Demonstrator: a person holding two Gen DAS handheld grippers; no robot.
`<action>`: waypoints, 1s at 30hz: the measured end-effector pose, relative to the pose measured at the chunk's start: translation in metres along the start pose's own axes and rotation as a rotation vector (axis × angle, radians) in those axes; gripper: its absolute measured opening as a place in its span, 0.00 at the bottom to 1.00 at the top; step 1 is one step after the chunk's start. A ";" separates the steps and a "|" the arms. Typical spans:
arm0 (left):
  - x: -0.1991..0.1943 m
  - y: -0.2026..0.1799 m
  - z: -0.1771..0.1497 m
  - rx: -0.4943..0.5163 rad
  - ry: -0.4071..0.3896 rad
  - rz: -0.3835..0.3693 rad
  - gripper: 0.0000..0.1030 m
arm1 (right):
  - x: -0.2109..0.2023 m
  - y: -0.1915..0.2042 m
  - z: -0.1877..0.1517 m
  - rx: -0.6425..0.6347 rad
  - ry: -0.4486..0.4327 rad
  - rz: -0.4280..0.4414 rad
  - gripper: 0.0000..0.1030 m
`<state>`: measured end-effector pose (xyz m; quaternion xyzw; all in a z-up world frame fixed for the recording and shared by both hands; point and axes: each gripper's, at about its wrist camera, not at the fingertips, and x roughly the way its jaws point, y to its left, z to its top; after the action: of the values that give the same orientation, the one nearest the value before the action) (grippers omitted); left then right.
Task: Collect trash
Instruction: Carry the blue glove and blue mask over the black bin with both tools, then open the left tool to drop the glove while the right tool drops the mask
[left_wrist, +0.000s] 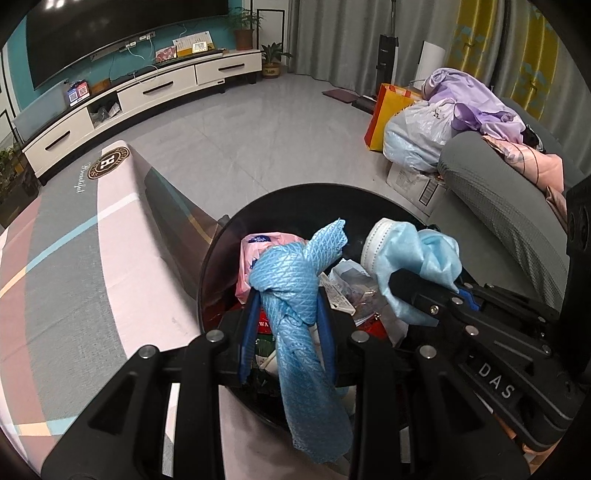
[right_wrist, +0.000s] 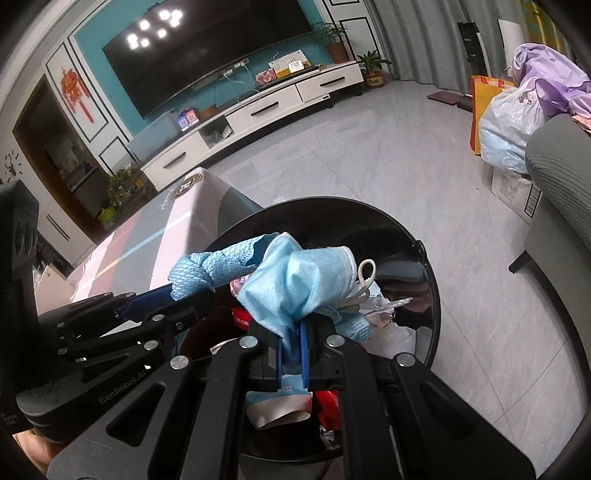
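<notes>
Over the black round bin (left_wrist: 218, 266), both tools hang side by side, pointing forward and down. Left tool (left_wrist: 286, 314) is clamped on a knotted blue textured cloth (left_wrist: 295, 280), whose tail droops past the blue pads (left_wrist: 246, 332). Right tool (right_wrist: 291, 354) is pinched narrow on a crumpled blue face mask (right_wrist: 306, 280), its white ear loop (right_wrist: 367, 275) sticking out to the side. Both items are held above the bin's mouth, near each other. Inside the bin lie a pink wrapper (left_wrist: 245, 258), paper scraps (left_wrist: 341, 288) and red packaging (right_wrist: 328, 406); deeper contents are dark and hard to make out. Beside the bin stands a bench with a pink and grey patterned cover (left_wrist: 74, 258).
</notes>
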<state>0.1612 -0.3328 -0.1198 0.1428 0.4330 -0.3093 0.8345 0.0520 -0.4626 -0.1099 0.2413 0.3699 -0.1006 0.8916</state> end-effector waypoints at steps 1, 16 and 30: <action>0.001 -0.001 0.000 0.001 0.003 0.000 0.30 | 0.001 0.001 0.001 0.002 0.004 -0.002 0.08; 0.019 -0.007 0.001 0.002 0.051 0.021 0.30 | 0.017 -0.009 0.004 0.026 0.058 -0.012 0.09; 0.024 -0.007 -0.003 -0.003 0.083 0.030 0.33 | 0.022 -0.010 0.002 0.035 0.090 -0.025 0.21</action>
<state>0.1656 -0.3462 -0.1406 0.1608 0.4654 -0.2900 0.8206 0.0652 -0.4724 -0.1279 0.2566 0.4109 -0.1072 0.8682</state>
